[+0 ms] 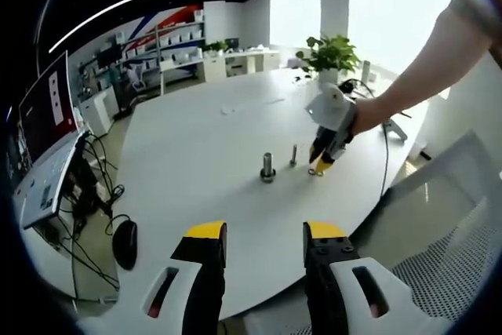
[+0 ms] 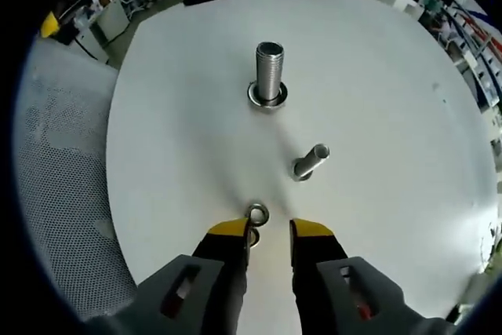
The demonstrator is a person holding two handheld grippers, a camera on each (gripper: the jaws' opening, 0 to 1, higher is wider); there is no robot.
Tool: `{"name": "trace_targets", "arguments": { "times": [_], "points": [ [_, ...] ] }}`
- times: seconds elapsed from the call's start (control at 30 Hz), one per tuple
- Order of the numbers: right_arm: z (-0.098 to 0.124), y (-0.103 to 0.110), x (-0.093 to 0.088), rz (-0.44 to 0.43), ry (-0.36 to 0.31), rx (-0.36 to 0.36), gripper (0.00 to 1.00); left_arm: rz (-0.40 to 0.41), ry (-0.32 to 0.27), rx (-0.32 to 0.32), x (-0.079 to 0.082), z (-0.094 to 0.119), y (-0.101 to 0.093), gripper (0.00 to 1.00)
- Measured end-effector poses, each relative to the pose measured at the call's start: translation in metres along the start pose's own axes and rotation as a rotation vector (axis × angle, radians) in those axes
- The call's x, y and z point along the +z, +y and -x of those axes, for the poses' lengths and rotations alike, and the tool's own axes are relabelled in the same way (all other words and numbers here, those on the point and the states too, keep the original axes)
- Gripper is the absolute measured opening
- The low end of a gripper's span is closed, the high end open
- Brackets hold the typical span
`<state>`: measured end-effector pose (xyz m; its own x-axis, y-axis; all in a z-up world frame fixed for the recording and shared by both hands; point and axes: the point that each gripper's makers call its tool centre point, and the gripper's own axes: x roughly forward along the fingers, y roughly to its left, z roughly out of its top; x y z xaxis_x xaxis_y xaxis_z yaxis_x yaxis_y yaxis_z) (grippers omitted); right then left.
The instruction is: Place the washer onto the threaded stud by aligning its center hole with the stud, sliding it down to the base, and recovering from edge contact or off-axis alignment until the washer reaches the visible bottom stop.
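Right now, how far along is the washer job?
Done: the large stud already has a ring at its base. In hand: the right hand-held gripper is low over the table, a small washer at its jaw tips; whether it is gripped is unclear. Left: the thin stud is bare; the washer must be lifted, aligned and slid down. The left hand-held gripper hangs open.

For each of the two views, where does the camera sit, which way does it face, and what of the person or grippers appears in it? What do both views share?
Left gripper view: rides on the left gripper, held back at the table's near edge, facing across it; the right gripper and the person's forearm enter from the right.
Right gripper view: rides on the right gripper, low over the table, looking at the washer by its tips.
Shared: large threaded stud, thin stud.
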<state>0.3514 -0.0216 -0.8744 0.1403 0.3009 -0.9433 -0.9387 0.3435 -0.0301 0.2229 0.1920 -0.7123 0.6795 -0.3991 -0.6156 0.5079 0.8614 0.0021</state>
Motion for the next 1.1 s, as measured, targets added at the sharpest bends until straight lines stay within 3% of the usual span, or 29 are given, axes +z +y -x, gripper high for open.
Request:
{"name": "trace_targets", "arguments": {
  "times": [0.3, 0.4, 0.43, 0.5, 0.6, 0.63, 0.9, 1.1],
  "points": [
    [0.003, 0.018, -0.004, 0.042, -0.005, 0.039, 0.24, -0.007, 0.001, 0.000, 0.000, 0.000, -0.001, 0.37],
    [0.000, 0.023, -0.014, 0.120, 0.059, 0.042, 0.23, -0.008, 0.005, 0.000, -0.001, 0.000, -0.001, 0.37],
    [-0.001, 0.024, -0.007, 0.152, 0.022, 0.051, 0.22, -0.009, 0.005, 0.000, -0.001, 0.000, -0.001, 0.37],
    [0.001, 0.024, -0.009, 0.105, 0.040, 0.047, 0.22, -0.010, 0.004, 0.000, 0.000, 0.000, -0.001, 0.37],
    [0.000, 0.022, -0.009, 0.122, 0.060, 0.062, 0.22, -0.011, 0.007, -0.001, -0.001, 0.000, -0.001, 0.37],
    [0.000, 0.021, -0.010, 0.184, 0.065, 0.078, 0.21, -0.012, 0.008, -0.001, -0.001, 0.000, -0.001, 0.37],
    [-0.001, 0.019, -0.010, 0.187, 0.107, 0.072, 0.16, -0.015, 0.011, 0.000, -0.002, 0.000, -0.001, 0.37],
    [0.001, 0.019, -0.012, 0.179, 0.070, 0.065, 0.17, -0.010, 0.009, 0.004, -0.002, 0.000, 0.000, 0.37]
  ]
}}
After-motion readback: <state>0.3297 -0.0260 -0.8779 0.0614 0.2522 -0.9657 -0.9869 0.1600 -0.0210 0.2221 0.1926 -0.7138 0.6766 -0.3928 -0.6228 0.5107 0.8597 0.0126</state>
